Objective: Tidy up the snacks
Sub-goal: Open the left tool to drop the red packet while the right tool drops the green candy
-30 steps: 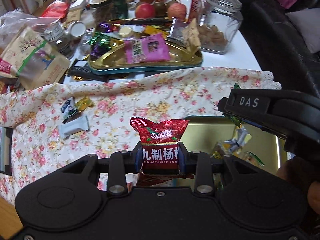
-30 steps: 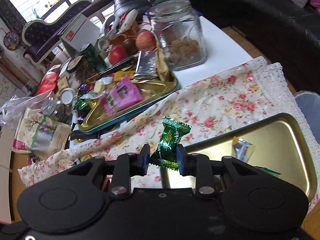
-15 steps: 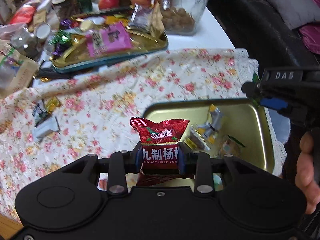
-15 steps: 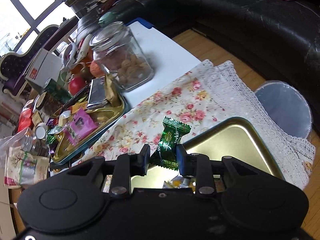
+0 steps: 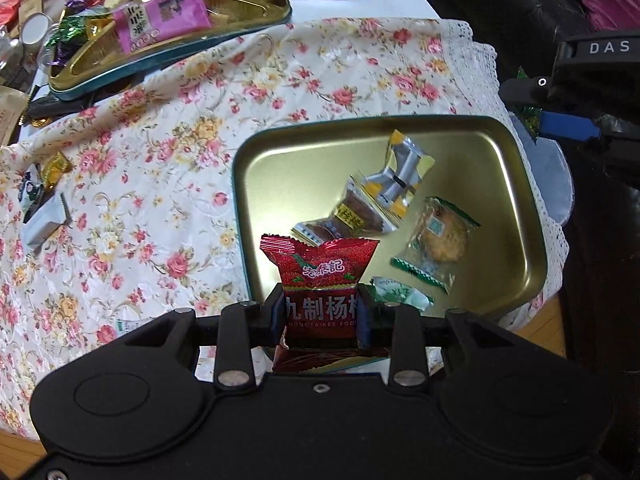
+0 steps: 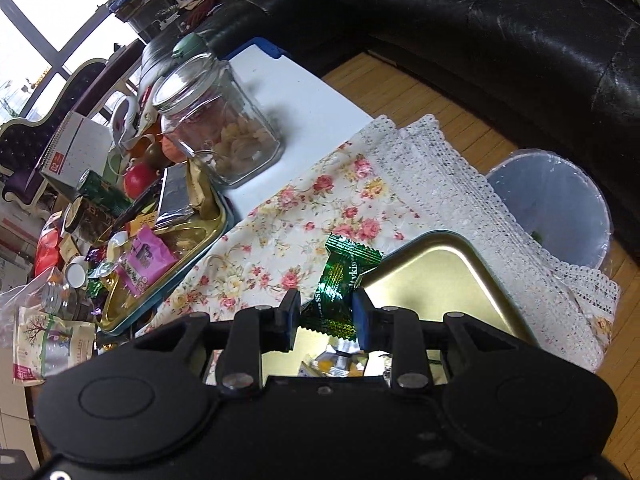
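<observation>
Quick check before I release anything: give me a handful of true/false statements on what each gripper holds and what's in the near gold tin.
1. The left gripper is shut on a red snack packet. True.
2. The right gripper holds nothing. False: it is shut on a green candy.
3. The near gold tin has no snacks in it. False: several wrapped snacks lie inside, including a clear-wrapped cookie.
4. The glass jar stands on bare white table, off the floral cloth. True.
5. A pink packet lies in the far tray. True.
</observation>
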